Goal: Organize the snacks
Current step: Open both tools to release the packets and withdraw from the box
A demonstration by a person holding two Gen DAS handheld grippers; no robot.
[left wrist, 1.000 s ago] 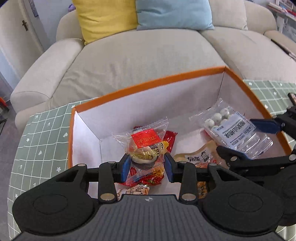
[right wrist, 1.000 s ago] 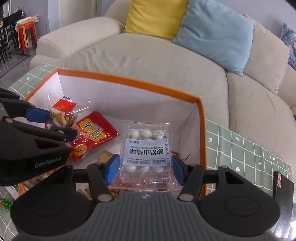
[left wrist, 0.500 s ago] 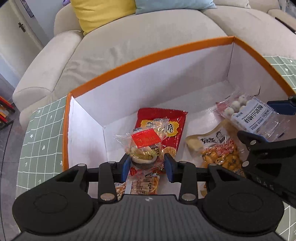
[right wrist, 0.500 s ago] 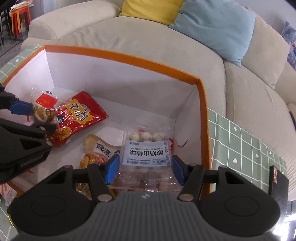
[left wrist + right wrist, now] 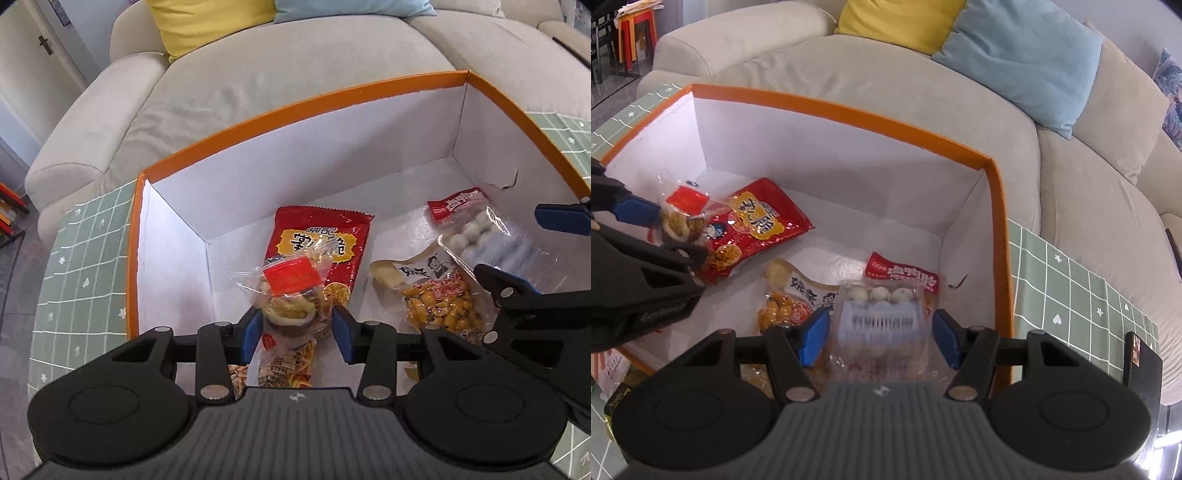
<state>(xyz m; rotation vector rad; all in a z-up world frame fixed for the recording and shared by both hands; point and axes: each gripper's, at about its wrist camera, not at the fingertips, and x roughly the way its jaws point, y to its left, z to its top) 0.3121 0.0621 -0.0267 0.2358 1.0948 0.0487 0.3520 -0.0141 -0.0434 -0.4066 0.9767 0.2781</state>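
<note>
Hanging low over the orange-rimmed box [image 5: 332, 99], the left gripper [image 5: 298, 326] is opening, its blue pads flanking a clear packet with a red label [image 5: 291, 291], while the right gripper [image 5: 879, 341] stands part-spread about a clear pack of white balls [image 5: 881, 314], blurred, with gaps at both pads. Beyond lie a red snack bag [image 5: 317, 243] and a nut pouch [image 5: 436, 299]; farther back stands the beige sofa [image 5: 258, 85]. Only the right wrist view shows a dark phone-like slab [image 5: 1143, 365] at lower right.

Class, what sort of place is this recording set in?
Most likely a home living room: a beige sofa with yellow and blue cushions stands behind a table with a green checked cloth.
</note>
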